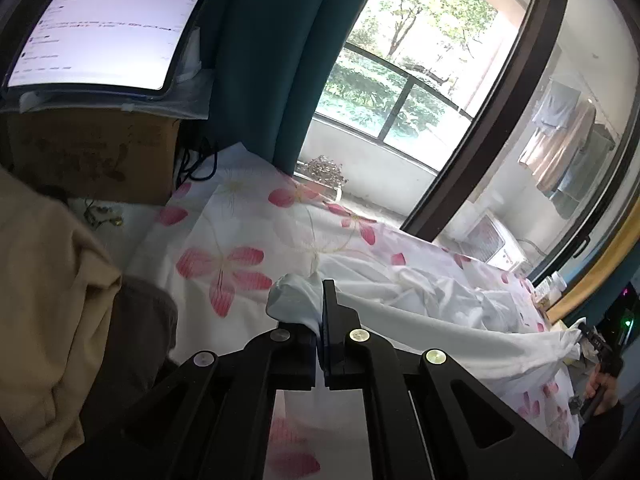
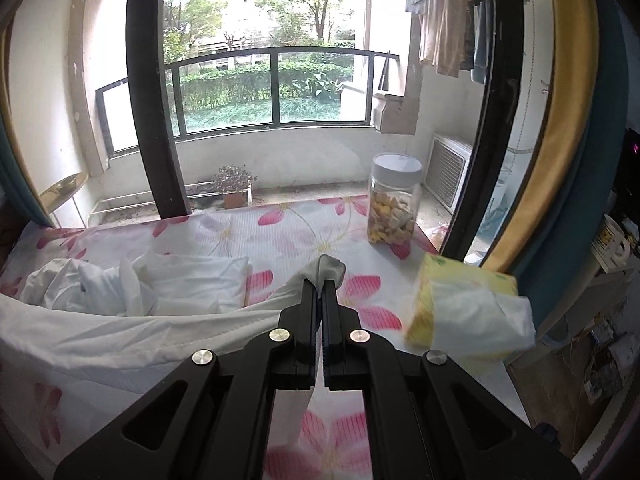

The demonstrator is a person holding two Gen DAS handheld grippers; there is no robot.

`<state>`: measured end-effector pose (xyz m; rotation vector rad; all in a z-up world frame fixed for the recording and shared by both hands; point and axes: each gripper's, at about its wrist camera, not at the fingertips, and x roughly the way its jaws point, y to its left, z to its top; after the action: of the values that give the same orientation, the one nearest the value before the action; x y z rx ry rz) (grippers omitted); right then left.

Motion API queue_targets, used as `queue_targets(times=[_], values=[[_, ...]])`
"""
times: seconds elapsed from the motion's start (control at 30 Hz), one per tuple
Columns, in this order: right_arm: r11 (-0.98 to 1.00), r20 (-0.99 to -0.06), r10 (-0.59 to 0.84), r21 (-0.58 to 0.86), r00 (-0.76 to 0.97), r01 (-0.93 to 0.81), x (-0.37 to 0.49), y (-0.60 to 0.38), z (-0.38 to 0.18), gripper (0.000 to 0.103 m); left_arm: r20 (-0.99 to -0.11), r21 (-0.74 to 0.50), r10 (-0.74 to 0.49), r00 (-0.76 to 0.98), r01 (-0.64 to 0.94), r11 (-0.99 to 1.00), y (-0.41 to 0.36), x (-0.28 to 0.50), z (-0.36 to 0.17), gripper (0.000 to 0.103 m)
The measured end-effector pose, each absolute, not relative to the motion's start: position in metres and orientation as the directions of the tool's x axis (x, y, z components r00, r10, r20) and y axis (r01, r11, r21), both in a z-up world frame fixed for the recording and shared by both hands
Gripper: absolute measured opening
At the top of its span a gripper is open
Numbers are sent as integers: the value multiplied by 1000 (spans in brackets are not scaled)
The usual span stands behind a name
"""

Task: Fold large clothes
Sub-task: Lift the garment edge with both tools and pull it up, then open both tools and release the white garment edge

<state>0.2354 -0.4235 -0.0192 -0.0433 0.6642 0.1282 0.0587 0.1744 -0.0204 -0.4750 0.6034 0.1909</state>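
Observation:
A large white garment lies crumpled on a flowered sheet. In the left wrist view my left gripper is shut on a bunched corner of it, and a taut edge of cloth runs from there to the right, where the other gripper pinches the far end. Seen from the right wrist, my right gripper is shut on another corner of the white garment, whose edge stretches away to the left above the flowered sheet. The rest of the cloth lies heaped behind that edge.
A beige and brown pile of clothes sits at the left, beside a cardboard box bearing a lit tablet. A clear jar and a yellow tissue pack rest on the sheet at the right. Window frames and a teal curtain stand behind.

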Motion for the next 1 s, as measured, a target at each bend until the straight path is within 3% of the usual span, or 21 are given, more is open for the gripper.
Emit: queue_targets(times=[0.5, 0.83, 0.93, 1.0], values=[[989, -668, 119, 13, 735, -149, 306, -397, -49, 1, -651, -291, 86, 755, -352, 890, 190, 128, -49, 2], [992, -709, 110, 36, 697, -119, 339, -390, -74, 2, -696, -332, 37, 717, -367, 869, 208, 175, -73, 3], [992, -722, 107, 33, 684, -121, 343, -388, -77, 3, -693, -350, 29, 721, -371, 860, 211, 181, -75, 19], [993, -726, 89, 12, 682, -116, 340, -386, -76, 6, -682, -348, 48, 729, -382, 856, 211, 179, -71, 51]])
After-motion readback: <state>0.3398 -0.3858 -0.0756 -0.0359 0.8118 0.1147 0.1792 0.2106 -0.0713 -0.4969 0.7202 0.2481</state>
